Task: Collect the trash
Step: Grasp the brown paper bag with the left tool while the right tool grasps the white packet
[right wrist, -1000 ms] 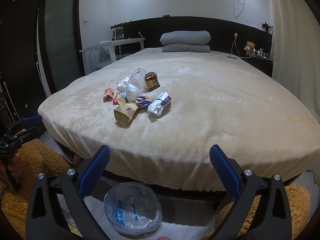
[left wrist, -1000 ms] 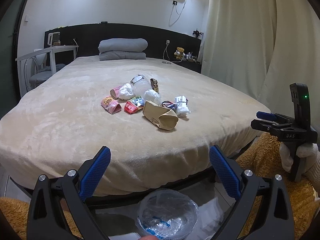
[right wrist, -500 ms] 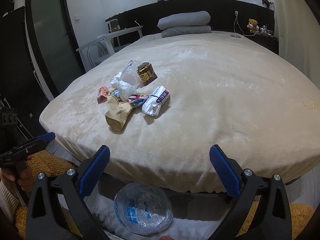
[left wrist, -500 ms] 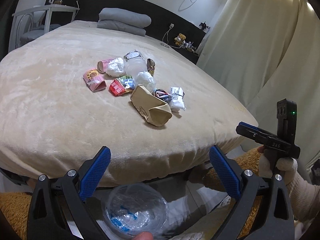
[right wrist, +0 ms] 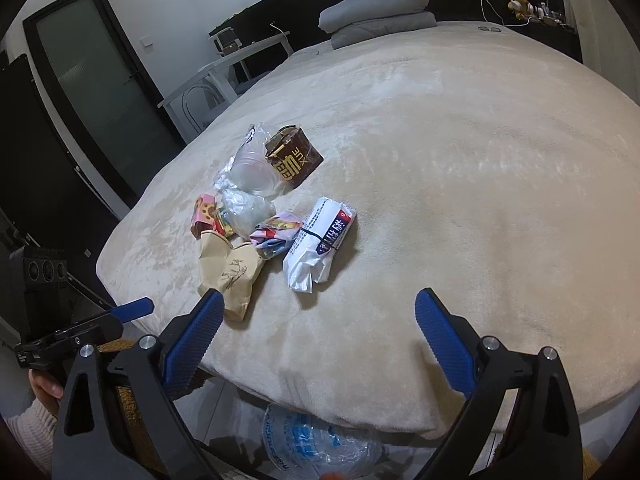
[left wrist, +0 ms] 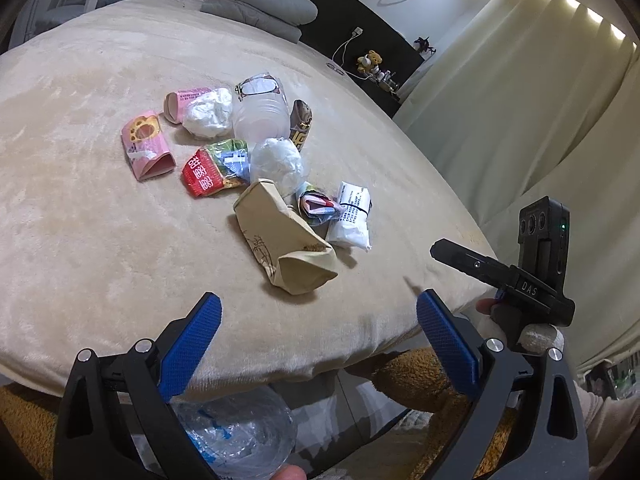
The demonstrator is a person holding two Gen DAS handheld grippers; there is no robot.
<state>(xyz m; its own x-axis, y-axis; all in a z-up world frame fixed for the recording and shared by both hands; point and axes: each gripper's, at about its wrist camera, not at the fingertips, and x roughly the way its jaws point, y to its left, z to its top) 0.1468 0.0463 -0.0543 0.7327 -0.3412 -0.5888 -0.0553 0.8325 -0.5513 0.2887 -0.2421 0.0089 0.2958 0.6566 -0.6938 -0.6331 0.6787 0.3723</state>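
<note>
A heap of trash lies on the beige bed (left wrist: pixel 80 208): a brown paper bag (left wrist: pixel 280 244) (right wrist: pixel 230 272), a white packet with a black band (left wrist: pixel 350 220) (right wrist: pixel 320 240), a red wrapper (left wrist: pixel 204 174), a pink packet (left wrist: pixel 146 146), a clear plastic cup (left wrist: pixel 260 116), a brown carton (right wrist: pixel 294 158) and crumpled tissue (left wrist: pixel 208 112). My left gripper (left wrist: pixel 318 320) is open, just short of the paper bag. My right gripper (right wrist: pixel 320 316) is open too, near the white packet and empty. Each shows in the other's view: right gripper (left wrist: pixel 444 250), left gripper (right wrist: pixel 136 308).
Crumpled clear plastic with blue print sits under each gripper (left wrist: pixel 236 436) (right wrist: pixel 320 448). Grey pillows (left wrist: pixel 260 8) lie at the headboard. Cream curtains (left wrist: pixel 520 100) hang on the right, a white desk (right wrist: pixel 224 76) and dark door (right wrist: pixel 100 80) stand left. An orange rug (left wrist: pixel 408 376) covers the floor.
Both grippers have risen and come forward over the bed's near edge, tilting down toward the trash heap. Both stayed open. The heap has not moved.
</note>
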